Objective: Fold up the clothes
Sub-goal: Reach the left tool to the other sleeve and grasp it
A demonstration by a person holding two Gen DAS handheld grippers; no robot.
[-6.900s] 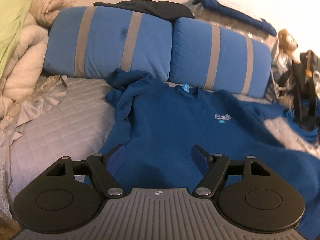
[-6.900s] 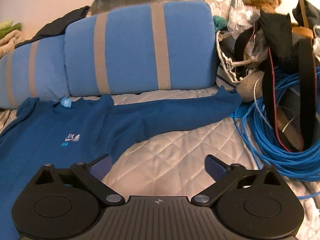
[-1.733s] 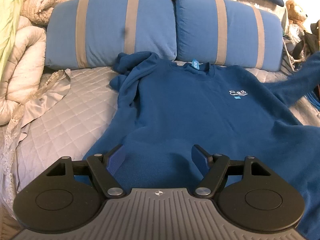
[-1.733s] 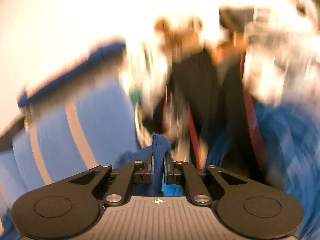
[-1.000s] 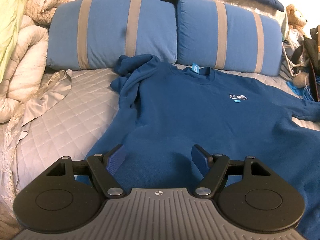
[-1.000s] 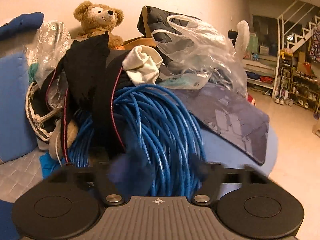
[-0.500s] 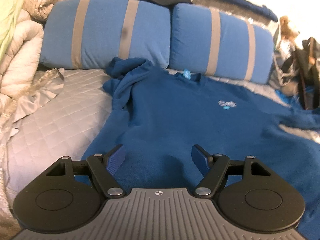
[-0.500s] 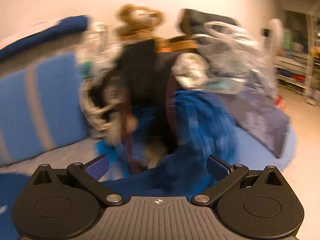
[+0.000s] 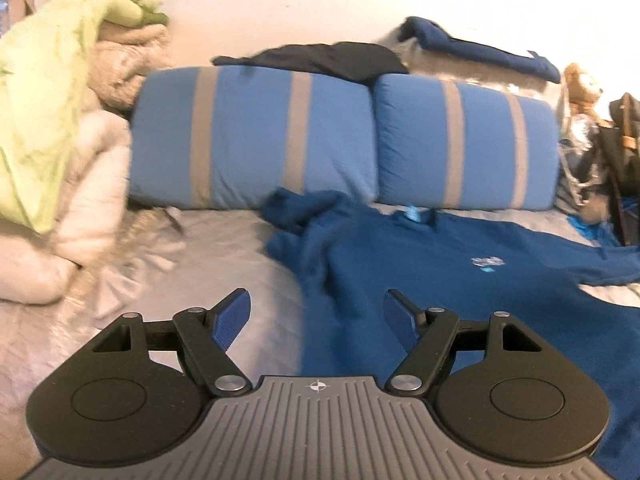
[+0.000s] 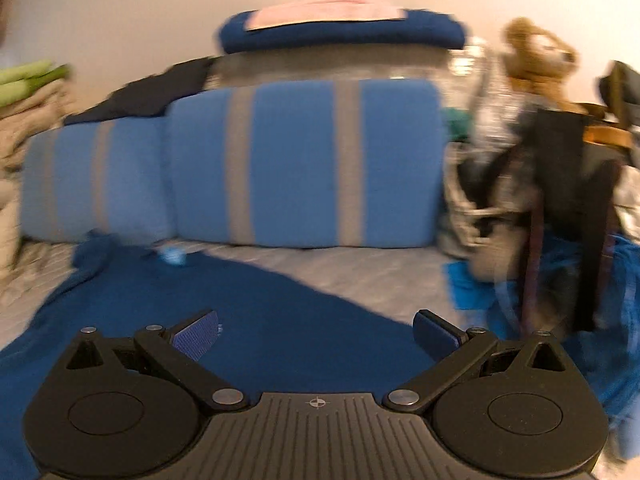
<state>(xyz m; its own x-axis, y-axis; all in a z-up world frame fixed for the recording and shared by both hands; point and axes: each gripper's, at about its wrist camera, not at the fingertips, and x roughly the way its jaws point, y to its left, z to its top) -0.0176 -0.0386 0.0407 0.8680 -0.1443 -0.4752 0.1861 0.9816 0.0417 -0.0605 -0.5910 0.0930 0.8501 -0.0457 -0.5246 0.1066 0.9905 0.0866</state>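
A dark blue sweatshirt (image 9: 440, 280) lies face up on the grey quilted bed, collar toward the pillows, a small light logo (image 9: 486, 261) on its chest. Its left sleeve is bunched near the pillows (image 9: 300, 210). My left gripper (image 9: 318, 316) hovers open over the sweatshirt's left edge, holding nothing. In the right wrist view the same sweatshirt (image 10: 248, 312) spreads below my right gripper (image 10: 316, 332), which is open and empty above its right side. Both views are blurred by motion.
Two blue pillows with grey stripes (image 9: 256, 140) (image 10: 304, 160) stand at the bed's head. A heap of cream and green bedding (image 9: 48, 128) fills the left. A teddy bear (image 10: 536, 64), dark bags and blue cable (image 10: 600, 280) crowd the right.
My right gripper let go of the sleeve it held, opened, and swung left from the cable pile back over the sweatshirt. My left gripper shifted left toward the garment's left edge.
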